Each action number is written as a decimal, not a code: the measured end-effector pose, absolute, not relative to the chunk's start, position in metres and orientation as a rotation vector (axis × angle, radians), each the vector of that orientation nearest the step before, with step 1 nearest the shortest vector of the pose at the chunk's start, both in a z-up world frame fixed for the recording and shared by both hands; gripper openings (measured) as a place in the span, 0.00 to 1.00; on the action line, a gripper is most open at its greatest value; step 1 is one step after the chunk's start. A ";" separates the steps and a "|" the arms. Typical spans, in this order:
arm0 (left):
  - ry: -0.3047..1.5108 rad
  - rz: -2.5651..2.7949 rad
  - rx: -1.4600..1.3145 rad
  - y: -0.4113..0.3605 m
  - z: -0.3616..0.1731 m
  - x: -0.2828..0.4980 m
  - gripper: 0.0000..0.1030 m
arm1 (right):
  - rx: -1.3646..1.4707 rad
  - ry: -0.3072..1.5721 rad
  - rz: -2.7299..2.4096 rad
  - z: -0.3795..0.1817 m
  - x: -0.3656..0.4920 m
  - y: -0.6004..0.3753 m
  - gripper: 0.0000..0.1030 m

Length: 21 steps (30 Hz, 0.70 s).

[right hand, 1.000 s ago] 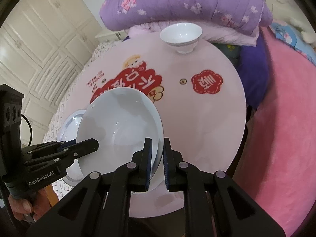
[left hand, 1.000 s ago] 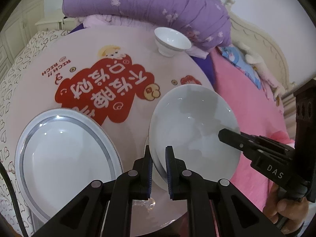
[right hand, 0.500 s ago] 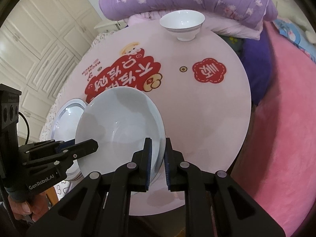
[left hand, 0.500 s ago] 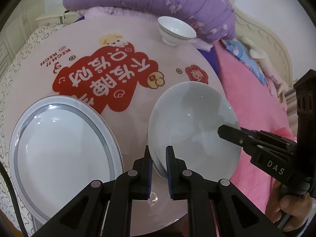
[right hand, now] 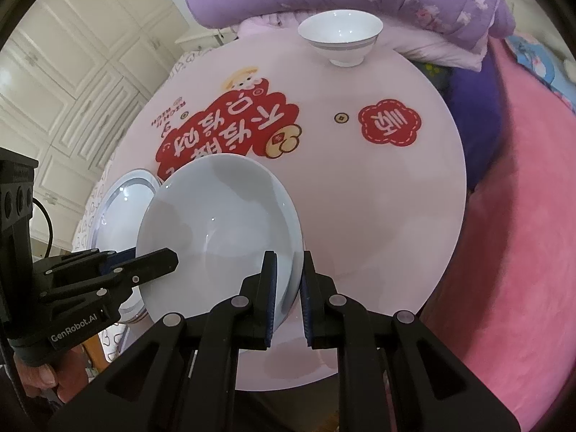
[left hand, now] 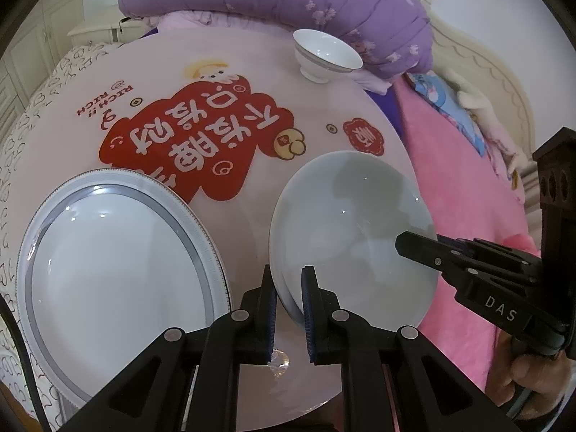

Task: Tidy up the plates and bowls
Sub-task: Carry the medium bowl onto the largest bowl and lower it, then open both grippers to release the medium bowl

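Left gripper (left hand: 288,298) and right gripper (right hand: 287,288) — both nearly closed, pinching opposite rims of pale deep plate (left hand: 349,230) — raised, tilted.

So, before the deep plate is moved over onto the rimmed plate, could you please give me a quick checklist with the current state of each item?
1. Left gripper shut on the plain white glossy deep plate rim: ok.
2. Right gripper shut on the opposite rim: ok.
3. Deep plate lifted off the round pink printed table: cannot tell.
4. Large white plate with a grey patterned rim bare, with nothing on it: ok.
5. Small white footed bowl with a grey band standing far from the path: ok.
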<state>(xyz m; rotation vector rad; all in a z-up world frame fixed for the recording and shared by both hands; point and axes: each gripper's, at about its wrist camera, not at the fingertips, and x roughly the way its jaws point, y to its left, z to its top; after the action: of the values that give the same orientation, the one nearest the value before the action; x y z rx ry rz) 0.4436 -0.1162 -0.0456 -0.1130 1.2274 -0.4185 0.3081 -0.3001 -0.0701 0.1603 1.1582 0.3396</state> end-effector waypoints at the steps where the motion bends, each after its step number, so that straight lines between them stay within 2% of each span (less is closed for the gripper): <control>1: 1.226 -0.419 -0.111 -0.117 -0.045 0.443 0.08 | 0.159 1.160 0.340 -0.070 0.308 -0.300 0.13; 8: 1.222 -0.428 -0.103 -0.121 -0.045 0.441 0.09 | 0.162 1.170 0.341 -0.073 0.304 -0.304 0.14; 14: 1.221 -0.436 -0.101 -0.124 -0.045 0.441 0.33 | 0.176 1.158 0.343 -0.070 0.303 -0.306 0.16; 16: 1.212 -0.432 -0.108 -0.123 -0.044 0.440 0.54 | 0.189 1.145 0.345 -0.067 0.303 -0.308 0.28; 18: 1.189 -0.427 -0.117 -0.120 -0.040 0.440 0.66 | 0.201 1.127 0.349 -0.063 0.303 -0.310 0.49; 19: 1.181 -0.426 -0.121 -0.118 -0.038 0.440 0.69 | 0.205 1.115 0.348 -0.061 0.304 -0.311 0.54; 21: 1.161 -0.423 -0.134 -0.114 -0.034 0.440 0.73 | 0.216 1.092 0.344 -0.057 0.305 -0.313 0.75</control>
<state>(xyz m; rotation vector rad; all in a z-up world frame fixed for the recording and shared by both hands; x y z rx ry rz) 0.4404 -0.1136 -0.0338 -0.1340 1.1606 -0.4231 0.3047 -0.3130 -0.0571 0.2164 1.0924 0.3436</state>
